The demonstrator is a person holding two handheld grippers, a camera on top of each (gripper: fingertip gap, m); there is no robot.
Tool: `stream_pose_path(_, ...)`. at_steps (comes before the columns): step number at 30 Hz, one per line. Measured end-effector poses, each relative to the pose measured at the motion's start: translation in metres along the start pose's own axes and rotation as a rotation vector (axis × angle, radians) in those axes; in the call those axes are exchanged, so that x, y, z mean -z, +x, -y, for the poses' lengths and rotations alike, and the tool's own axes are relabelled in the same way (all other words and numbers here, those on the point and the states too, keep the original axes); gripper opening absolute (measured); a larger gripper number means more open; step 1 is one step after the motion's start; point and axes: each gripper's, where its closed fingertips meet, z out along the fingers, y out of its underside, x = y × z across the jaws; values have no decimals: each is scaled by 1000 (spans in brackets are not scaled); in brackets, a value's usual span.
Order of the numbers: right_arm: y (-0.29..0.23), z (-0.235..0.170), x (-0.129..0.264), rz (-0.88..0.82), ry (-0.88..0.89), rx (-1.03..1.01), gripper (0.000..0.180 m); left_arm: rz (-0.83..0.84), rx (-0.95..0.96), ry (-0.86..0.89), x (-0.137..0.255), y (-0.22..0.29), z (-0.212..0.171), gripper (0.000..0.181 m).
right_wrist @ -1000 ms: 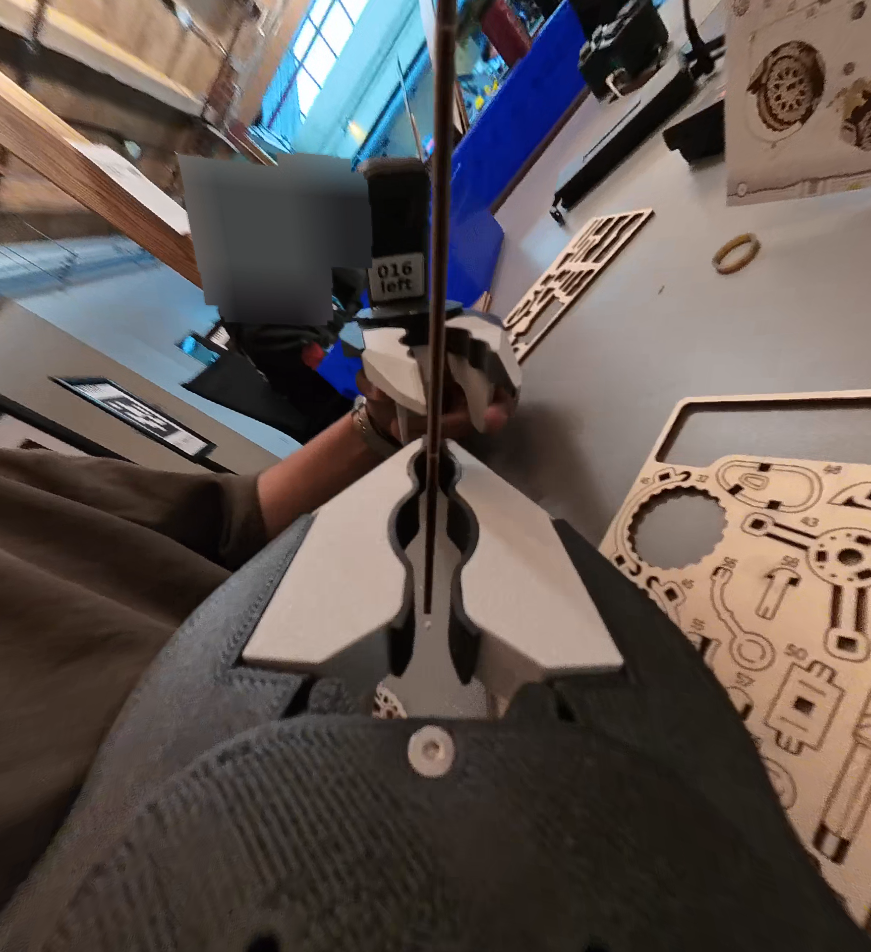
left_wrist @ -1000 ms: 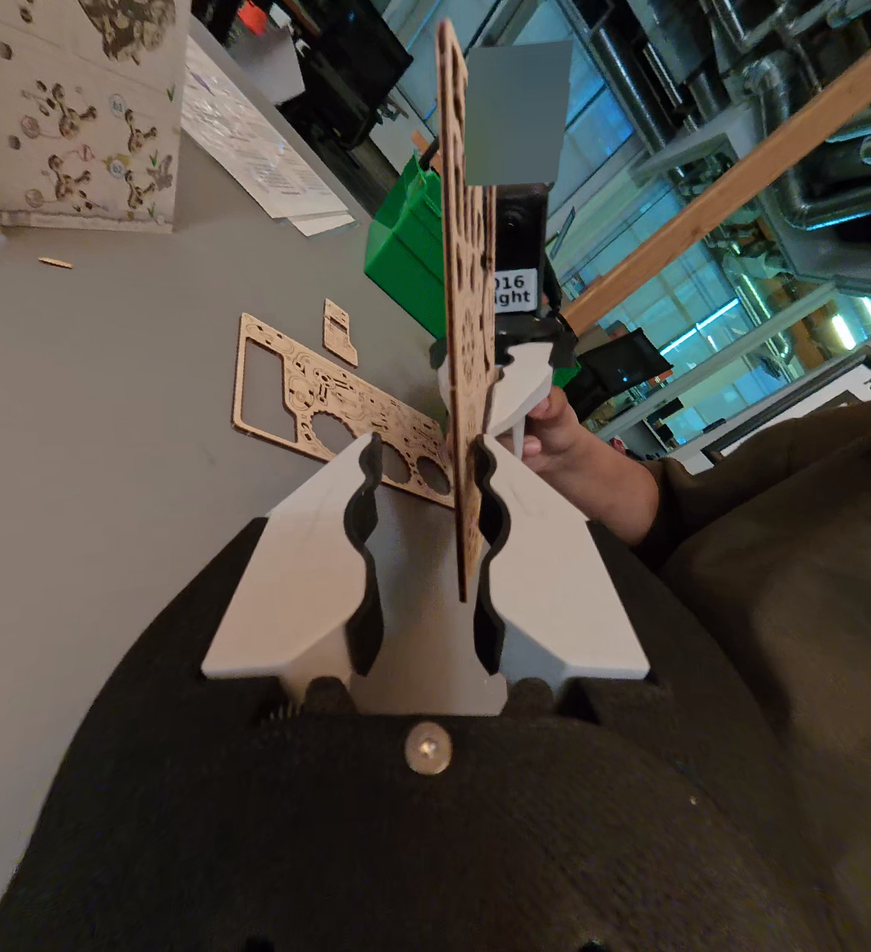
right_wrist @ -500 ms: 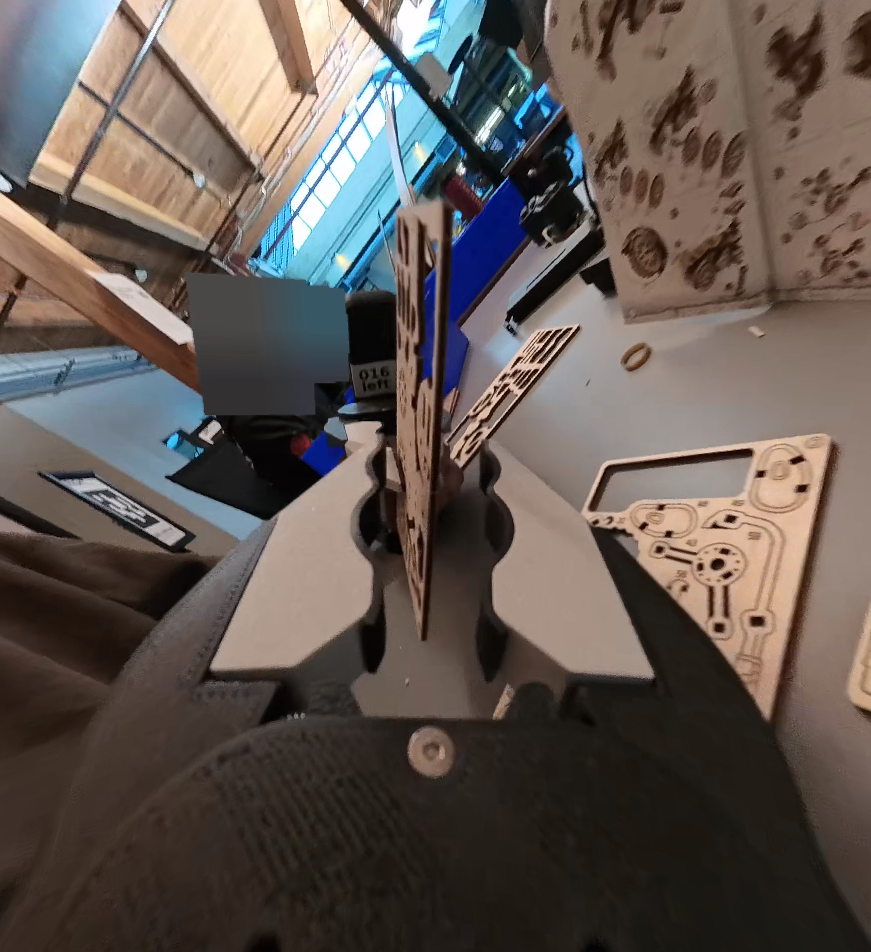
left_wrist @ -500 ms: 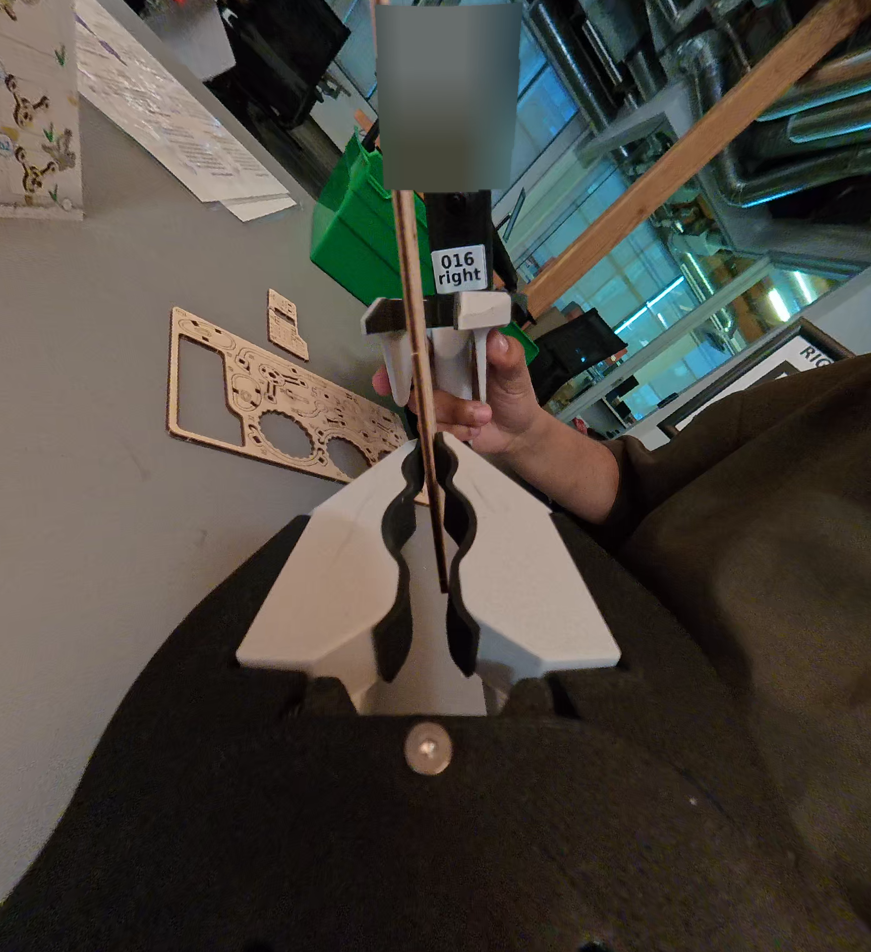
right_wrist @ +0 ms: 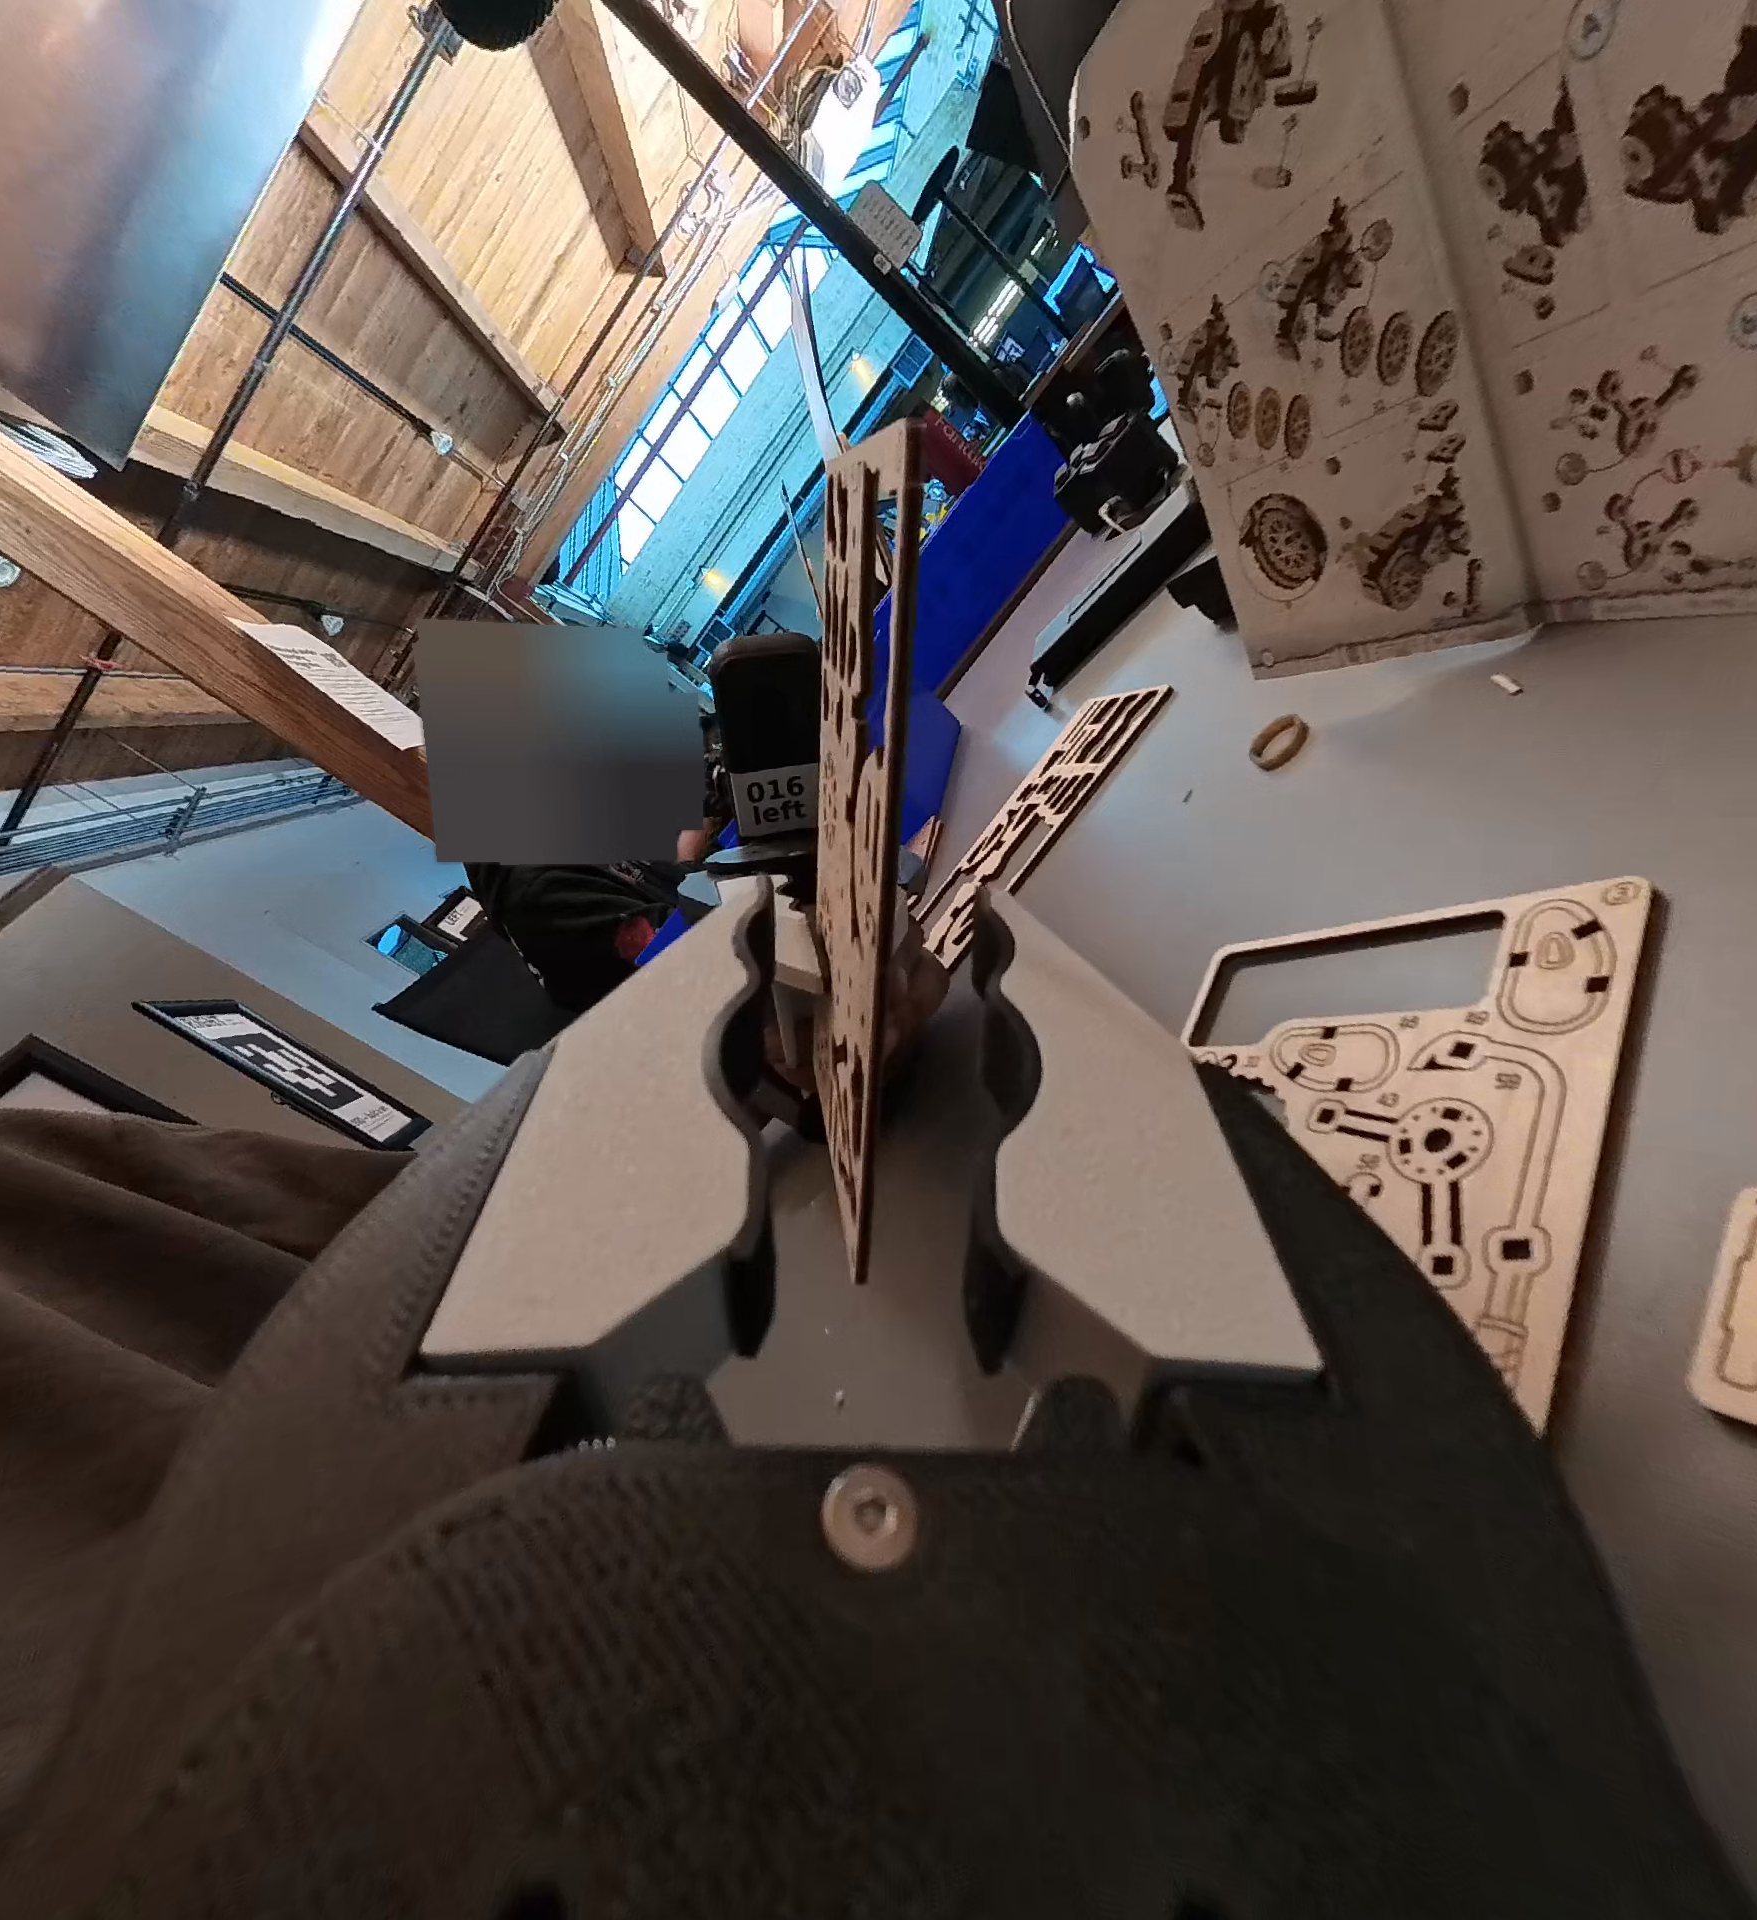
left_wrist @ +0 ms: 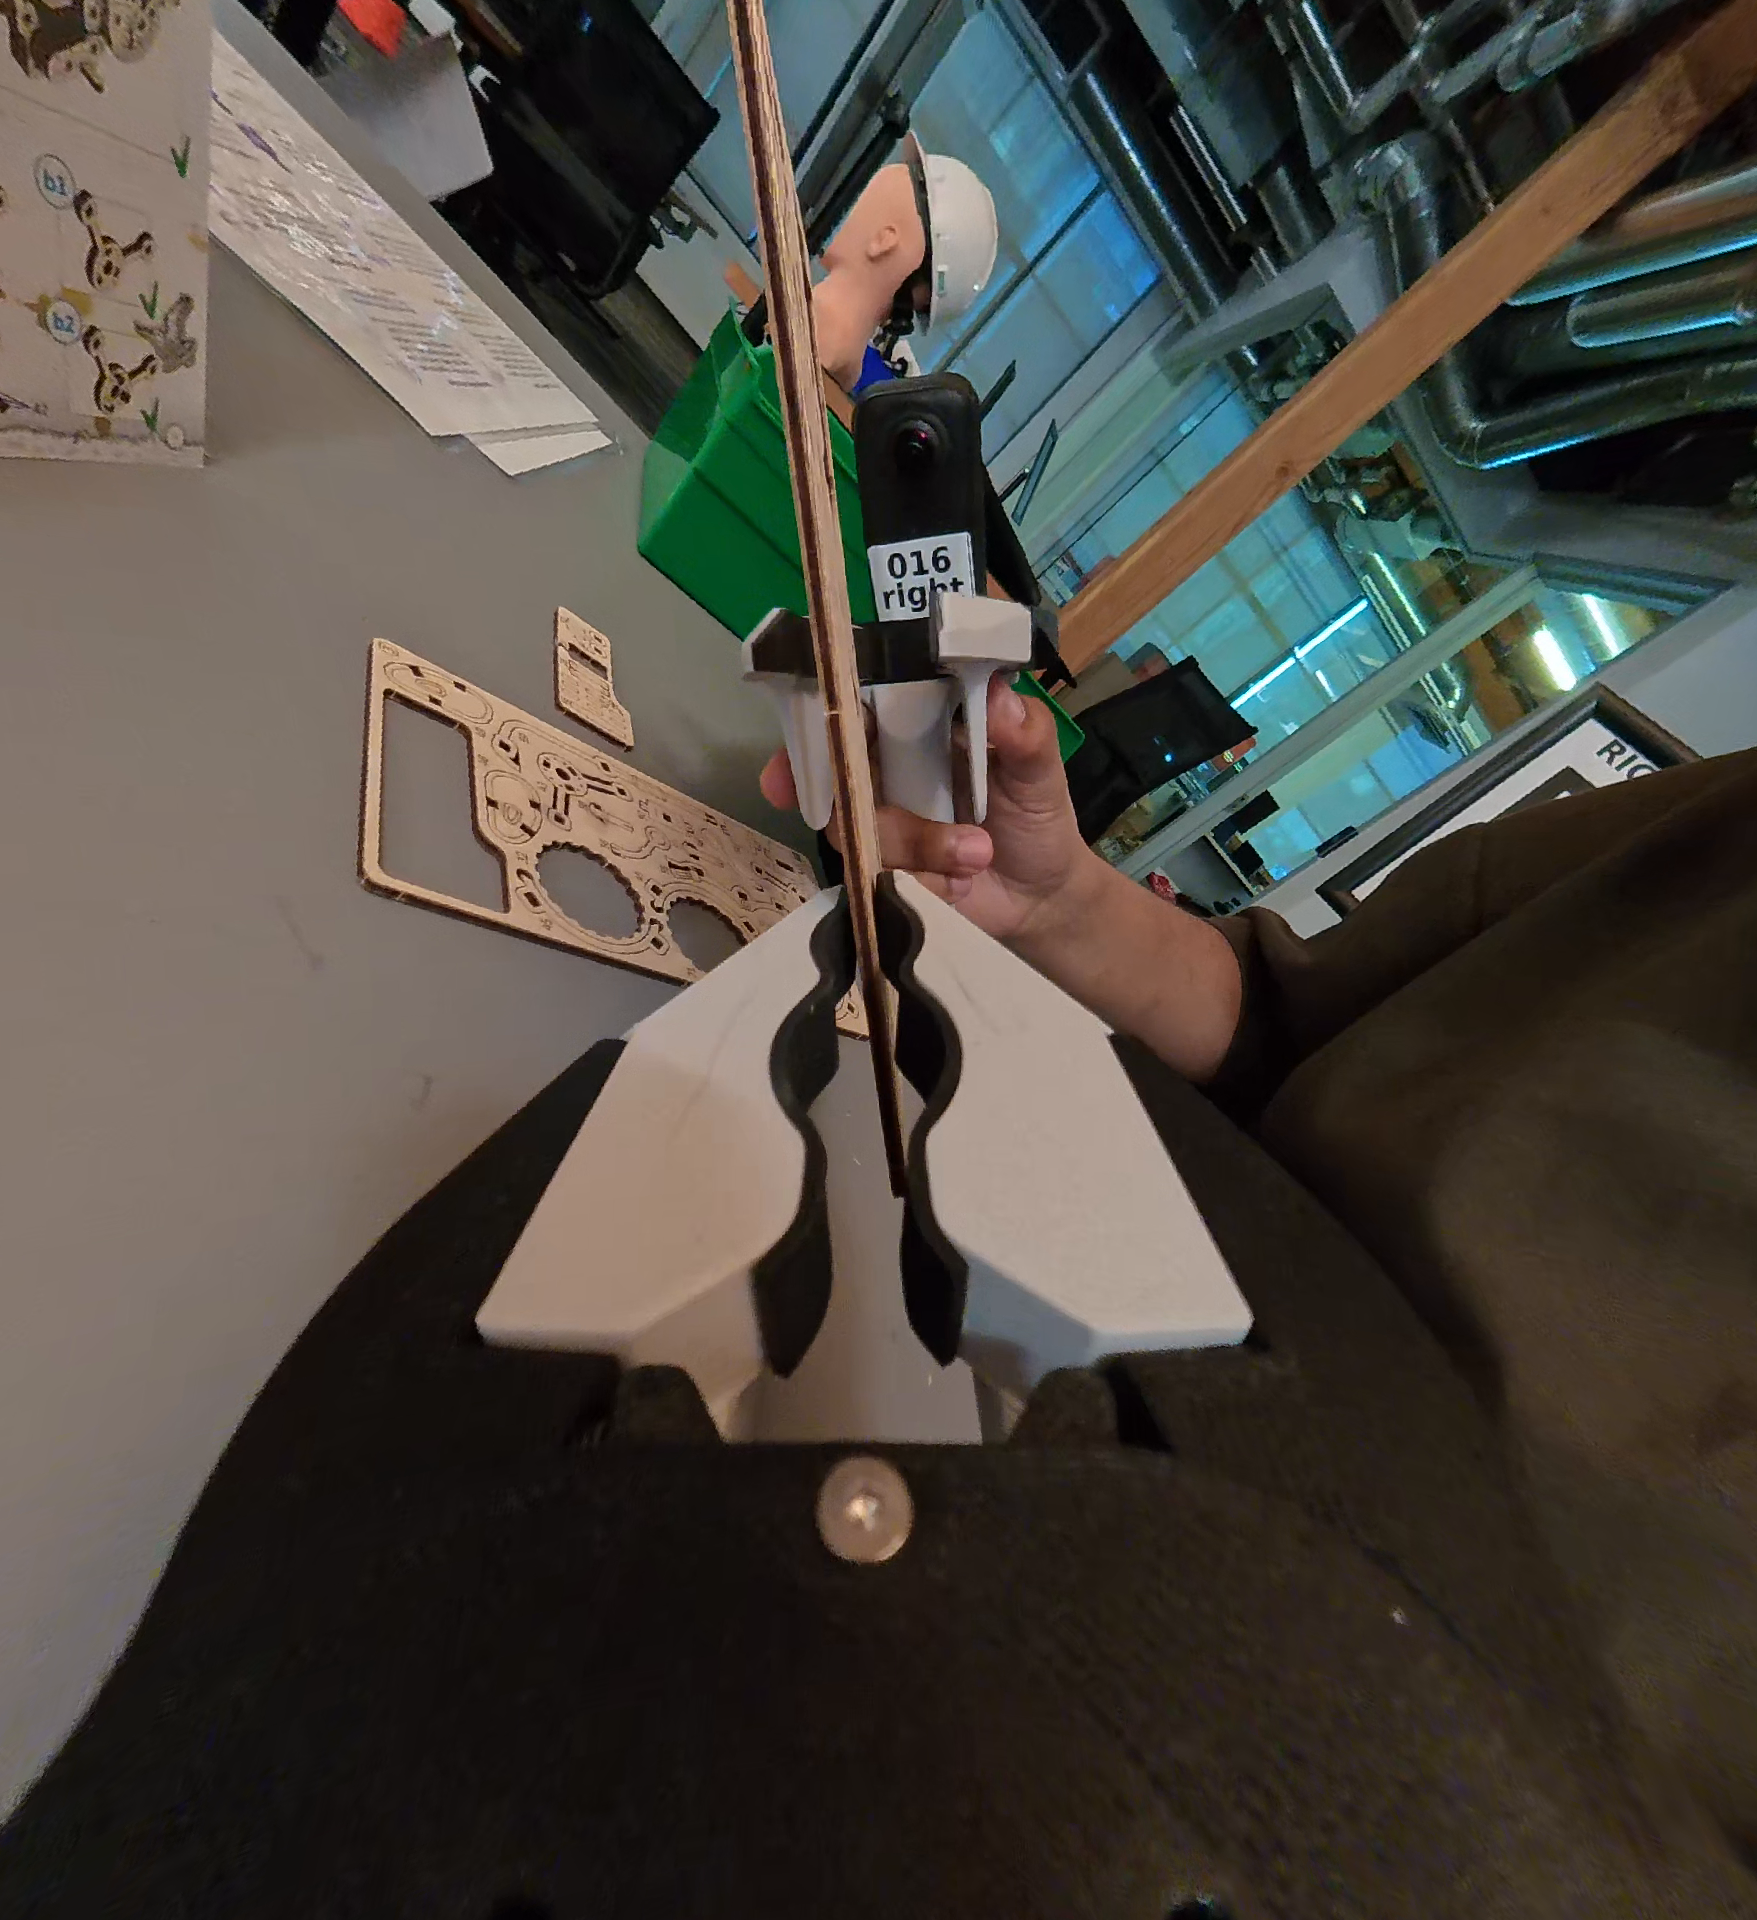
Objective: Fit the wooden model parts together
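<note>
A thin wooden parts sheet point(left_wrist: 801, 416) stands upright, edge-on in the left wrist view. My left gripper point(left_wrist: 861, 904) is shut on its lower edge. My right gripper point(left_wrist: 884, 779) faces it from behind, held by a hand point(left_wrist: 999, 842), with one open finger on each side of the sheet. In the right wrist view the sheet point(right_wrist: 869, 831) stands between the wide-open fingers of my right gripper point(right_wrist: 869, 914) and touches neither finger. The left gripper is mostly hidden behind the sheet there.
A second parts sheet point(left_wrist: 541, 810) lies flat on the grey table point(left_wrist: 126, 935), with a small cut piece point(left_wrist: 593, 675) beside it. A green bin point(left_wrist: 718, 488) and paper instructions point(left_wrist: 53, 229) stand behind. The right wrist view shows another fretted sheet point(right_wrist: 1050, 790) and a wooden ring point(right_wrist: 1279, 740). The grippers' ends are close to 6 centimetres from one another.
One second ago the right gripper was shut on the sheet and the left was open. The left then closed on the sheet and the right opened; the sheet has stayed upright.
</note>
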Motion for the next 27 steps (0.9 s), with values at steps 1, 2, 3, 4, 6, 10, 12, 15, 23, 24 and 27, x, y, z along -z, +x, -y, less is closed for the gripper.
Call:
stream_pose_path(1,0,1,0,1,3,-2,35,0,0,0,0,0,0,1)
stream_pose_path(2,0,1,1,0,6,-3,35,1,0,0,0,0,0,1)
stream_pose_path(3,0,1,1,0,8,-3,35,1,0,0,0,0,0,1)
stream_pose_path(4,0,2,1,0,10,-3,35,1,1,0,0,0,0,1)
stream_pose_path(6,0,2,1,-2,10,-1,35,1,3,0,0,0,0,1)
stream_pose_path(10,1,2,1,-8,6,9,35,1,5,1,0,-1,0,1)
stream_pose_path(12,1,2,1,-11,6,12,35,1,6,2,0,-1,0,1)
stream_pose_path(15,2,2,1,-16,7,15,35,1,9,5,0,-1,1,1)
stream_pose_path(23,3,5,3,-25,20,19,35,1,16,14,1,-2,2,1)
stream_pose_path(24,3,5,3,-25,21,18,34,2,16,15,1,-2,2,1)
stream_pose_path(27,3,5,3,-26,23,18,34,3,19,20,2,-2,3,1)
